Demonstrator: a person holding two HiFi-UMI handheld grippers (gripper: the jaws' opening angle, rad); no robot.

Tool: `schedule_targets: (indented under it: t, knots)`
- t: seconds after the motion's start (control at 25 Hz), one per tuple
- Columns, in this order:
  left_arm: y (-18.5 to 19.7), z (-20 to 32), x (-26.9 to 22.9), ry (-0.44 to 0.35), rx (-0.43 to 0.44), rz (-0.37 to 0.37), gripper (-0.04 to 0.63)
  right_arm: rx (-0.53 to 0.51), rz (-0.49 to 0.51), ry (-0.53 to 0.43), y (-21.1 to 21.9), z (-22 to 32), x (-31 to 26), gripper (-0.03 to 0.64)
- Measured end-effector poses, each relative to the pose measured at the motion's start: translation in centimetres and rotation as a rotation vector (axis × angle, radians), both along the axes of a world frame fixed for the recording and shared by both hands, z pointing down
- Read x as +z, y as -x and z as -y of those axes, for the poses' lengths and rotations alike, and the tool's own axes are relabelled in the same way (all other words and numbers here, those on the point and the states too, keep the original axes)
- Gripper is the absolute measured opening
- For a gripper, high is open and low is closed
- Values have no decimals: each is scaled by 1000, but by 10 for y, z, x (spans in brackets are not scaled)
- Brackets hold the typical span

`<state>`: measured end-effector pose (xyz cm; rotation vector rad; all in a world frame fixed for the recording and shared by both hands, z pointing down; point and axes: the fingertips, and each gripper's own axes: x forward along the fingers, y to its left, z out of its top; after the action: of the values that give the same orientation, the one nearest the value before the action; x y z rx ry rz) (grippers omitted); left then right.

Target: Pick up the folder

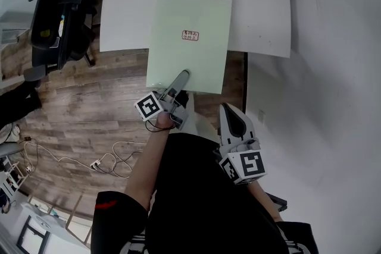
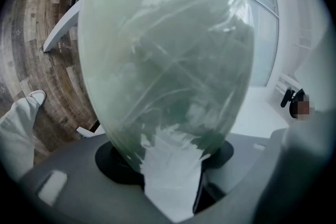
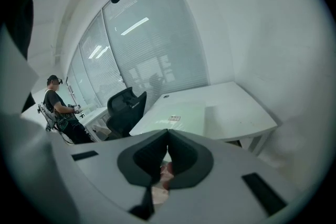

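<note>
The folder (image 1: 189,38) is a pale green plastic sleeve with a small red-printed label. It hangs flat in the air over the near edge of the white table (image 1: 262,3). My left gripper (image 1: 180,79) is shut on the middle of its near edge. In the left gripper view the folder (image 2: 168,60) fills the picture, and a white sheet runs down between the jaws. My right gripper (image 1: 232,115) is off to the right and nearer my body, apart from the folder, with its jaws together and nothing between them. In the right gripper view the folder (image 3: 181,115) shows beyond the closed tips (image 3: 168,132).
A black office chair (image 1: 56,15) stands left of the table on the wood floor. Cables (image 1: 101,160) lie on the floor at lower left. A white wall (image 1: 333,98) closes off the right side. Another person (image 3: 55,107) stands far off by the windows.
</note>
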<state>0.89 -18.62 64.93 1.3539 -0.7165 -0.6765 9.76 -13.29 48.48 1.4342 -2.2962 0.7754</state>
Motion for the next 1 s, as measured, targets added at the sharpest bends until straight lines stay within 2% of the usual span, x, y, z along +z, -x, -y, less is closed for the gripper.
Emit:
schedule_targets:
  t: [0.2, 0.48, 0.68, 1.0]
  knots:
    - [-16, -24, -24, -7, 42, 35, 276, -4, 22, -43, -9, -16, -16, 2]
    - [-34, -52, -69, -33, 72, 19, 276, -1, 71, -107, -16, -34, -35, 2]
    - [-37, -44, -110, -71, 92, 47, 276, -7, 97, -156, -18, -23, -54, 2]
    - [-48, -22, -155, -163, 103, 20, 276, -25, 97, -257, -27, -5, -89, 2]
